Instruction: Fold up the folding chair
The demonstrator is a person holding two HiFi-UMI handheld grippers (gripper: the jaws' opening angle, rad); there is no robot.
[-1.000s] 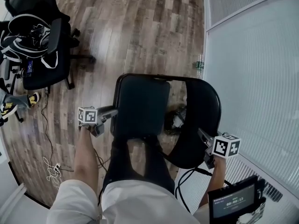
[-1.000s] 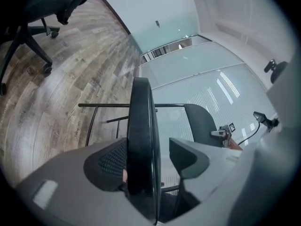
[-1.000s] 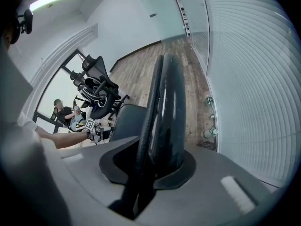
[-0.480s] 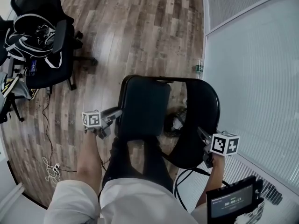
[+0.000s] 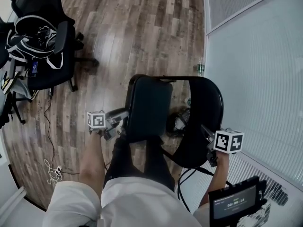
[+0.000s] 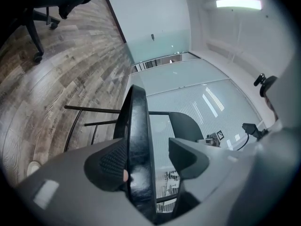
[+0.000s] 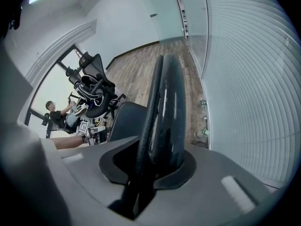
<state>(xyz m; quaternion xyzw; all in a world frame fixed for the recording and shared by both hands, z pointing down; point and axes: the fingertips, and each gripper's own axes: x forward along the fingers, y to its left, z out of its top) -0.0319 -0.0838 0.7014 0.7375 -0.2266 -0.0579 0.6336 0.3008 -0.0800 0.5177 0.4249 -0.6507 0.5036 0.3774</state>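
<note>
We see the front edge of the seat (image 6: 138, 140) of the folding chair (image 5: 189, 150) standing upright between the jaws of the left claw (image 6: 150, 161). The jaws are wide: one pad lies against the edge, and the other stands clear of it with a gap. The right claw (image 7: 155, 166) is clamped on the top rim of the backrest (image 7: 167, 107), a pad on each face.

The chair is black, with a padded seat, a curved glossy backrest and thin tube legs. It stands on the wooden floor (image 5: 142, 27) just beside a frosted glass wall (image 5: 255, 79), directly in front of the person.

Compared with a second ago, the seat looks narrower from above and tipped closer to the backrest. The left claw has shifted towards the chair, while the right claw sits where it was.
</note>
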